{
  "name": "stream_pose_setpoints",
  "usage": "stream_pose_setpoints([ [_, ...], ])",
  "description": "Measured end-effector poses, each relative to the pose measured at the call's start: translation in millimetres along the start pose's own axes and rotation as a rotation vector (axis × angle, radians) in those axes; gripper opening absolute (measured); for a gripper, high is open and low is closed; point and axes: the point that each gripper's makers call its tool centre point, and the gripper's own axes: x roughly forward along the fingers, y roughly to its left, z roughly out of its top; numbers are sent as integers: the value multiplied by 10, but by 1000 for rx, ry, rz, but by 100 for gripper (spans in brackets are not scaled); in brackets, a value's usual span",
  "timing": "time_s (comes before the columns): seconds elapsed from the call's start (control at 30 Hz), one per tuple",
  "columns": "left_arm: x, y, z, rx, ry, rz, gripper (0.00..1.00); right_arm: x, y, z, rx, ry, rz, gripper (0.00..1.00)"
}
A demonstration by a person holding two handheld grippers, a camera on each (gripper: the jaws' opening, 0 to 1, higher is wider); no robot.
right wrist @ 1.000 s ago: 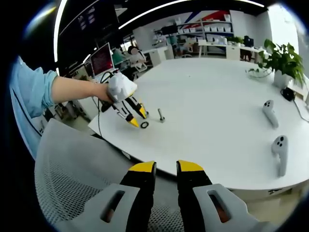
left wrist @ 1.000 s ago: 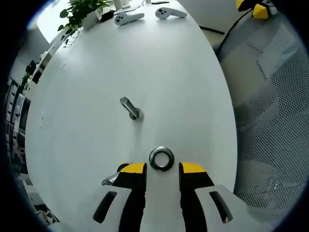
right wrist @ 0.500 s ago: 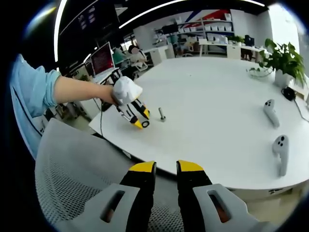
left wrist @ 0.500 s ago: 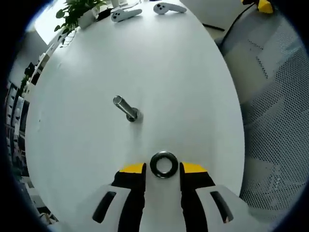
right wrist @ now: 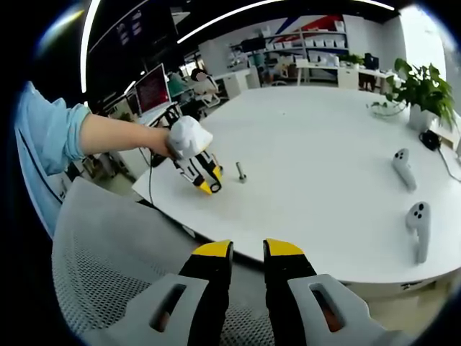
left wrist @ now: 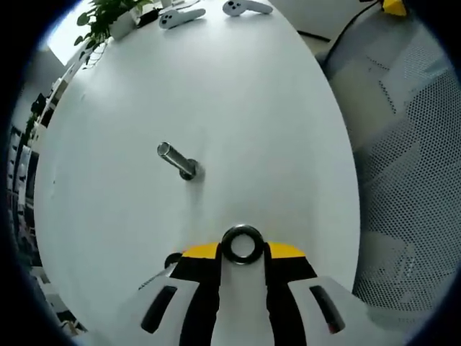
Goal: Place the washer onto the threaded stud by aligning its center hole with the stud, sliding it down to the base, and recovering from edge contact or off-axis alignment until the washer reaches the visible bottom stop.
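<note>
While astride washer [left wrist: 242, 244], left gripper [left wrist: 242, 251] half-parted.

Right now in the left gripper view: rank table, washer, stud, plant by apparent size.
1. table
2. plant, partly cut off by the edge
3. washer and stud: look alike; washer is nearer the camera, so unsure.

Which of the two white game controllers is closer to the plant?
The controller farther back on the table, lying nearest the plant. The other controller lies closer to the table's front edge, farther from the pot.
</note>
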Motion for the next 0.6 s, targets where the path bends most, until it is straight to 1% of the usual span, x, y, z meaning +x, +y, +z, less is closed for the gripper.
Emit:
stream_pose_setpoints([
  [0.1,-10,6,-5,-22,-25,-2,20,0,-3,7,0,-3,-1,20],
  [0.2,-18,-4,0,-15,-28,9,20,0,-4,9,0,-5,-3,20],
  [0.33,-20,17,-25,-44,-37,14,19,-1,-5,9,1,-5,-4,20],
  [0.47,2,4,-34,-76,-36,6,19,-3,-6,8,3,-6,-6,20],
  [0.6,-2,-19,-40,-76,-25,13,19,-3,-5,9,3,-7,-5,20],
])
